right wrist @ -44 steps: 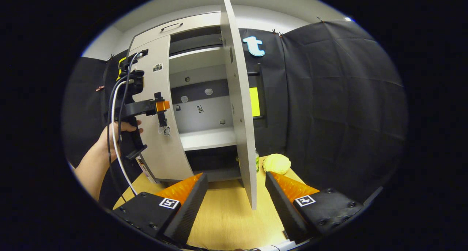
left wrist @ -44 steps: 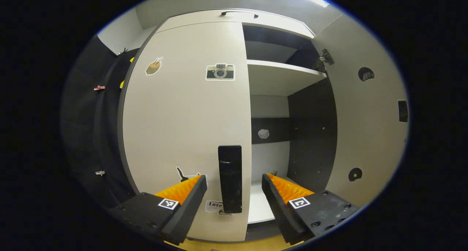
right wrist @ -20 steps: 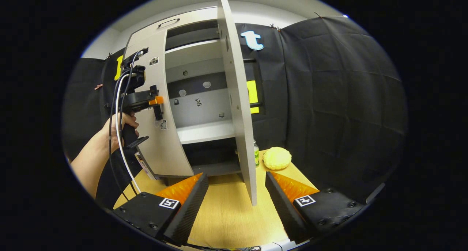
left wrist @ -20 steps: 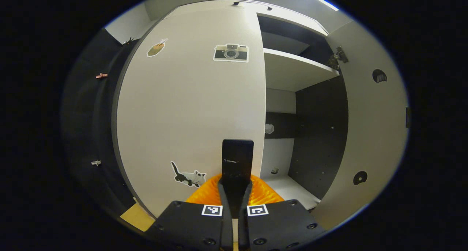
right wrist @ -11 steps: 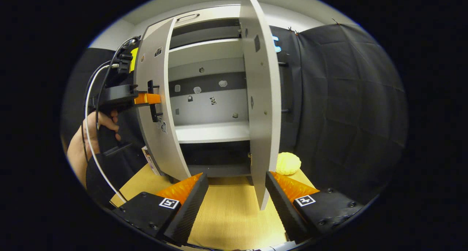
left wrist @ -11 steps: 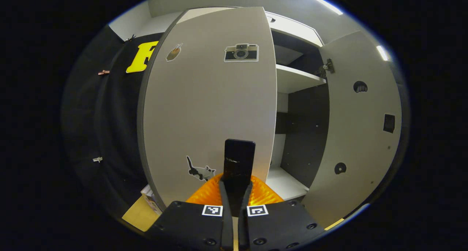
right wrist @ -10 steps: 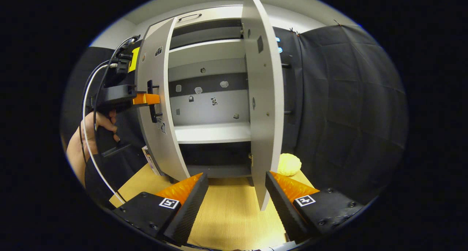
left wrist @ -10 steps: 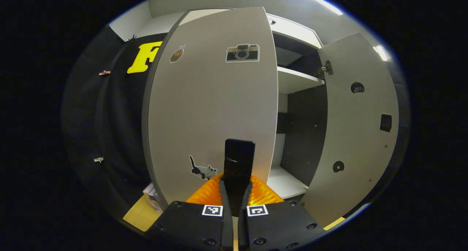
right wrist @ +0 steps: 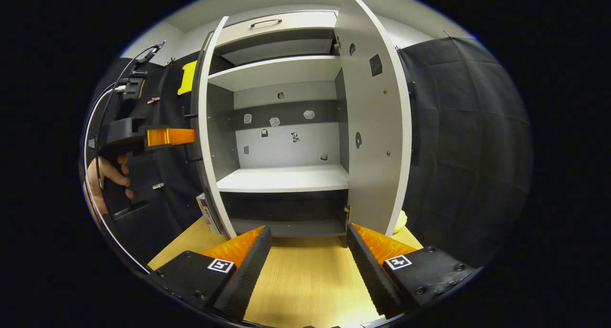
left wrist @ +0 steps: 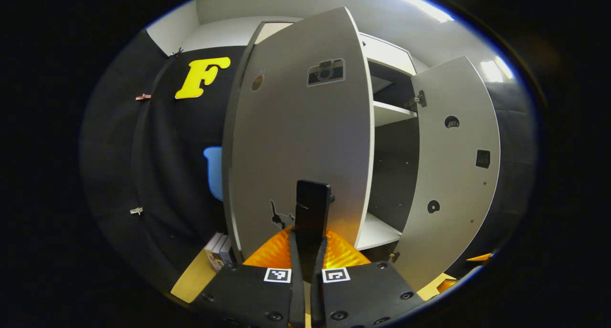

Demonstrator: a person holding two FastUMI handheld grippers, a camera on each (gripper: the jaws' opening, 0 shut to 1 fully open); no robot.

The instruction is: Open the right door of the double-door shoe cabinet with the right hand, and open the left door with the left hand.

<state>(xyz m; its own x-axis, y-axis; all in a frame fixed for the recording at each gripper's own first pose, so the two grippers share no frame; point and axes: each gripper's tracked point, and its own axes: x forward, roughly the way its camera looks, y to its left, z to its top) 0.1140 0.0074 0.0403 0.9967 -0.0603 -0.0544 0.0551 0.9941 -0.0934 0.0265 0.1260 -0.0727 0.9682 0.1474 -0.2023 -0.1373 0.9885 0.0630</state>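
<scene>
- Black cloth is hanging behind the shoe cabinet (right wrist: 281, 180), which is standing at the far edge of a wooden tabletop (right wrist: 305, 280).
- Both doors are standing swung outward: the left door (left wrist: 300, 142) and the right door (right wrist: 374, 142) are exposing white shelves inside.
- Left gripper (left wrist: 308, 251) is clenching the black handle (left wrist: 311, 213) on the left door, both orange fingers (left wrist: 267, 256) pressing its sides.
- A hand (right wrist: 102, 180) is gripping that tool beside the door in the right gripper view.
- Right gripper (right wrist: 309, 251) is hovering released above the tabletop's near edge, touching nothing.
- Some books (left wrist: 217, 249) are leaning at the cabinet's left corner.
</scene>
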